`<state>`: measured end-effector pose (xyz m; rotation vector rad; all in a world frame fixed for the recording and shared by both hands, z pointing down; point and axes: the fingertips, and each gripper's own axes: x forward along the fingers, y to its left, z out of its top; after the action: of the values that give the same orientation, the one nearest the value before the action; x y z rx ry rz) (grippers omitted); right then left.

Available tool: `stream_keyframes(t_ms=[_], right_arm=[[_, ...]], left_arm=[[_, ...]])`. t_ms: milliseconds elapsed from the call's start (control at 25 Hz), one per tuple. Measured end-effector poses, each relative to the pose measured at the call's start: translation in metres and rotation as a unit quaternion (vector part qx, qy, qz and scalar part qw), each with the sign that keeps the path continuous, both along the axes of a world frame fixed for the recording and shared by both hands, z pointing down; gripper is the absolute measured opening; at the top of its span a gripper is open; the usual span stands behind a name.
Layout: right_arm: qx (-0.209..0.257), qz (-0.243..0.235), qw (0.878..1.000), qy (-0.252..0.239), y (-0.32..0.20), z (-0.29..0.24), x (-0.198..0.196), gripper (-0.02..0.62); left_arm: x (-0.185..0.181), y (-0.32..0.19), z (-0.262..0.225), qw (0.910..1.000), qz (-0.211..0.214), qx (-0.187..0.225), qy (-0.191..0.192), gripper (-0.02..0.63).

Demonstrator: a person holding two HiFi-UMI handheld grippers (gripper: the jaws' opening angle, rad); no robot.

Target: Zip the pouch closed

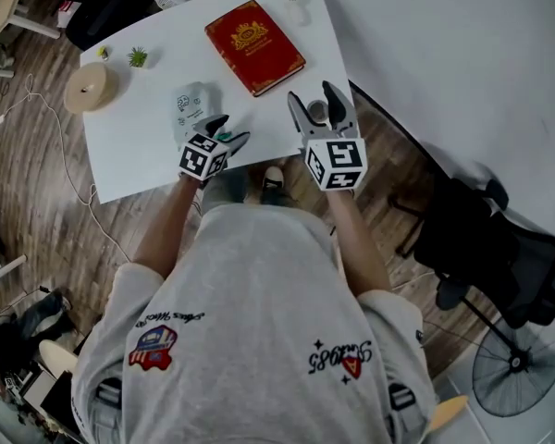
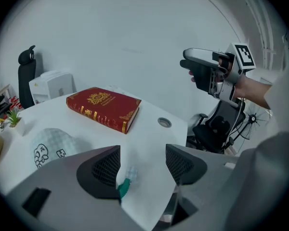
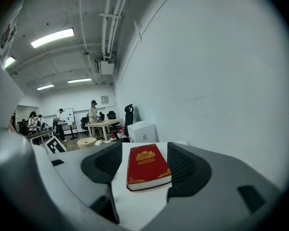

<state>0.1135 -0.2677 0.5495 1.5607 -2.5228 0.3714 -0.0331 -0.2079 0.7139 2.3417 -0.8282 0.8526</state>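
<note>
The white desk [image 1: 148, 160] carries a red hardback book with gilt ornament [image 1: 254, 46] and, nearer the person, a soft pale checked fabric pouch with cartoon prints [image 1: 190, 107]. The pouch lies just ahead and to the left of the left gripper [image 1: 231, 129], its long axis seemingly running away from the person. That gripper is much nearer and gapes wide with nothing held. The right gripper [image 1: 314, 96], also wide and empty, points at the book. A small teal and clear tab [image 2: 124, 186] lies beside the left gripper's left jaw.

Head cam looks steeply down at table [image 1: 139, 146]; L+R gripper cams low over it, all sharing red book [image 1: 254, 46].
</note>
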Motion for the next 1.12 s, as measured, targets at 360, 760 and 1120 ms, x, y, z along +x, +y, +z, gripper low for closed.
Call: stream_keyframes(t_ms=[360,760,1120], right_arm=[[-0.004,0.033,0.999,-0.003,0.007,0.007,0.029,0.273],[-0.007,0.054,0.998,-0.005,0.012,0.011,0.048,0.264],[-0.005,0.049,0.999,-0.007,0.012,0.011,0.048,0.256]], left_arm=[[0.003,-0.004,0.046,0.9952,-0.042,-0.085,-0.024,0.293],[-0.001,0.001,0.072,0.9879,-0.054,-0.134,-0.058,0.208],[-0.013,0.001,0.075,0.9859,-0.068,-0.142,-0.055,0.059]])
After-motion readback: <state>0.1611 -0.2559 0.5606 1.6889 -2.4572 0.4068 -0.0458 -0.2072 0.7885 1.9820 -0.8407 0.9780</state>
